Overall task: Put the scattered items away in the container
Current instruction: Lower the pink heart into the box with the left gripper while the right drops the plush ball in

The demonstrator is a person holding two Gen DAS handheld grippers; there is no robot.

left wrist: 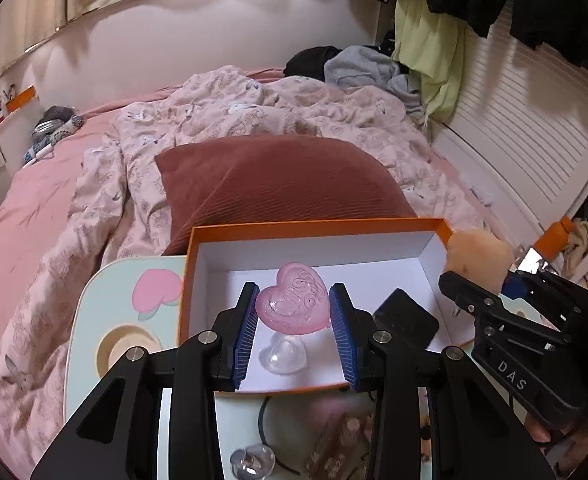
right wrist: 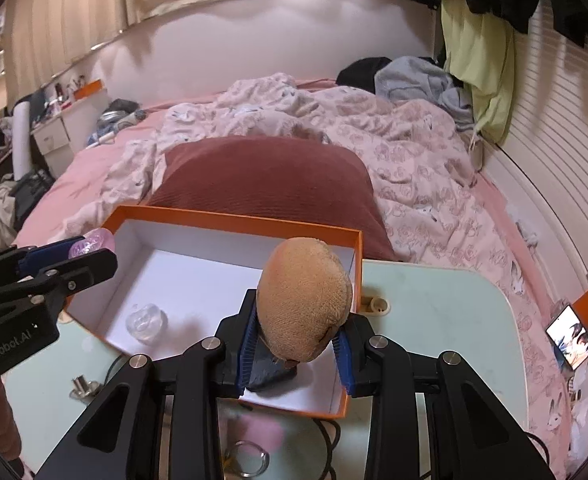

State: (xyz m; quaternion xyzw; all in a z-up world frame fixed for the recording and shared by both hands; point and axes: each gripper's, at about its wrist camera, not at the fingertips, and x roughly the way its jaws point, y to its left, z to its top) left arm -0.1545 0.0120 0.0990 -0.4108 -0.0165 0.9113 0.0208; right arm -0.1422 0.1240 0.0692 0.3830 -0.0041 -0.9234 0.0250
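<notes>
An orange box (left wrist: 394, 225) with a white inside sits on a pale green table (left wrist: 93, 312). My left gripper (left wrist: 294, 308) is shut on a pink heart-shaped piece (left wrist: 292, 305) and holds it over the box. A clear heart piece (left wrist: 282, 355) and a dark flat item (left wrist: 406, 320) lie inside. My right gripper (right wrist: 296, 342) is shut on a tan plush toy (right wrist: 306, 300), held above the box's (right wrist: 237, 218) right part, over the dark item (right wrist: 271, 374). The clear heart (right wrist: 146, 322) lies at the box's left.
The table stands on a bed with a pink floral quilt (left wrist: 253, 120) and a dark red cushion (left wrist: 277, 176) just behind the box. A black cable (left wrist: 263, 428), a clear ring (right wrist: 249, 458) and small items lie on the table's near side. A phone (right wrist: 572, 338) lies at right.
</notes>
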